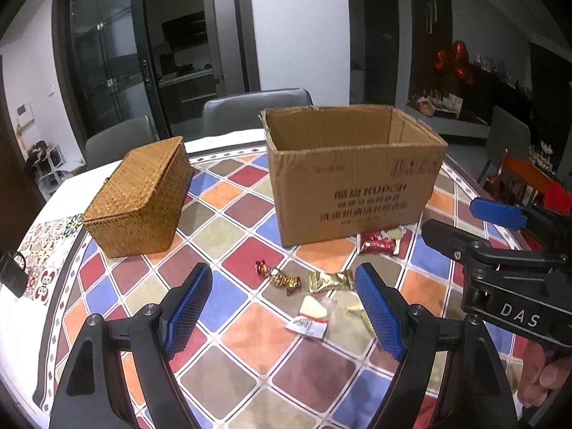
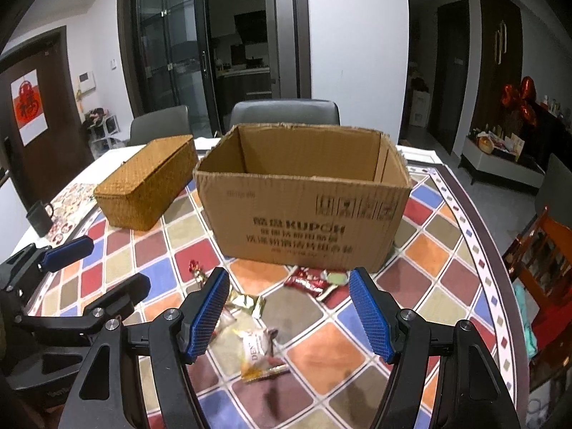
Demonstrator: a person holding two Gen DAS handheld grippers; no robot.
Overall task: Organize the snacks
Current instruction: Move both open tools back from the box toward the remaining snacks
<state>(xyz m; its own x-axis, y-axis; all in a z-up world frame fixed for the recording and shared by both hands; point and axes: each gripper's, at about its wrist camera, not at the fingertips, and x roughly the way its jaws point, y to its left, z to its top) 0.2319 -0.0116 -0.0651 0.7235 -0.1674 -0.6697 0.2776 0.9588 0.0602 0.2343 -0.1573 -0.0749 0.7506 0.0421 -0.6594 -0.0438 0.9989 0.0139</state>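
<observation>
Several wrapped snacks lie on the chequered tablecloth in front of an open cardboard box [image 1: 352, 175] [image 2: 304, 207]: a red-gold candy [image 1: 277, 277], a gold packet [image 1: 330, 280] [image 2: 246, 302], a white-red packet [image 1: 312, 316], a red packet [image 1: 379, 243] [image 2: 309, 282] and a clear packet [image 2: 257, 352]. My left gripper [image 1: 282, 312] hangs open above the candies, nothing between its pads. My right gripper [image 2: 289, 316] is open too, with the clear packet lying on the table below its gap. A closed woven basket [image 1: 141, 196] [image 2: 148, 186] stands left of the box.
The right gripper [image 1: 497, 236] reaches in from the right in the left wrist view; the left gripper [image 2: 75, 275] shows at the left of the right wrist view. A dark mug [image 2: 39, 216] stands at the table's left edge. Grey chairs [image 2: 284, 112] stand behind the table.
</observation>
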